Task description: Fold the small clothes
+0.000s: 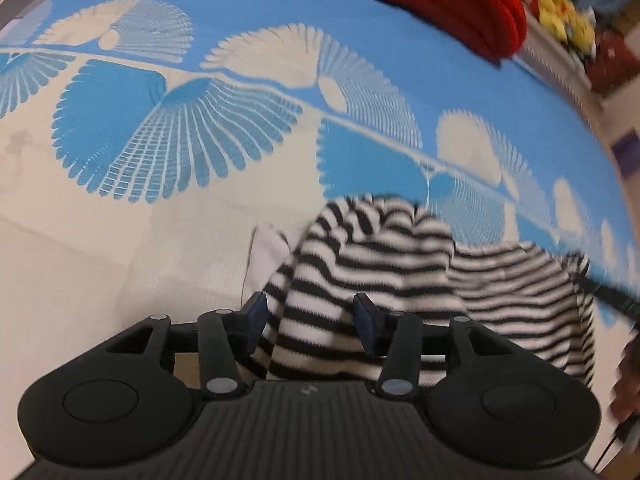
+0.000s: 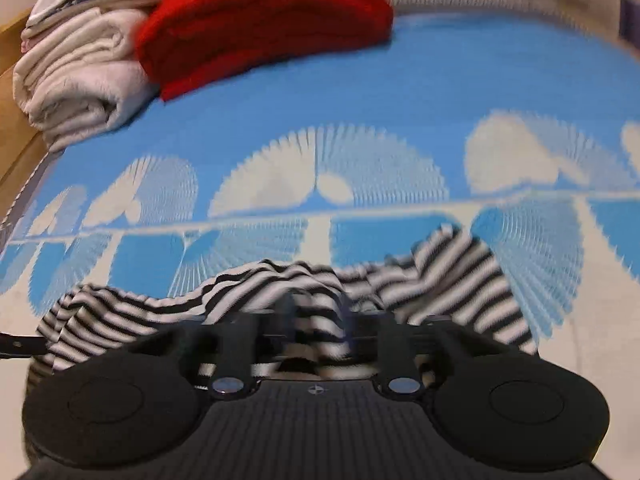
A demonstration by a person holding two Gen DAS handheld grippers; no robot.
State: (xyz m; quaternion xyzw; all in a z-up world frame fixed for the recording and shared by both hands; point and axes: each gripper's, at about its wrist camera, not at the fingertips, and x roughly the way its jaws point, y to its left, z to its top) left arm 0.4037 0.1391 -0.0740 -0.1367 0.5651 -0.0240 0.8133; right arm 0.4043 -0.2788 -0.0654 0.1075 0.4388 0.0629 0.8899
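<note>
A small black-and-white striped garment [image 1: 380,248] lies crumpled on a blue and white patterned bed cover [image 1: 240,20]. My left gripper [image 1: 310,314] stands open low over the garment's near edge. A hanging fold of the stripes passes between its fingers, and the pads sit clear of it. In the right wrist view the same garment [image 2: 460,280] is bunched up toward my right gripper [image 2: 316,312]. Its blurred fingers stand close together, and striped cloth fills the gap and tents up around them. The garment's near part is hidden under both grippers.
A folded red blanket [image 2: 260,24] and a rolled off-white towel [image 2: 76,76] lie at the far edge of the bed cover [image 2: 440,92]. Yellow soft toys [image 1: 564,16] sit beyond the bed at the right. A person's hand [image 1: 628,380] shows at the right edge.
</note>
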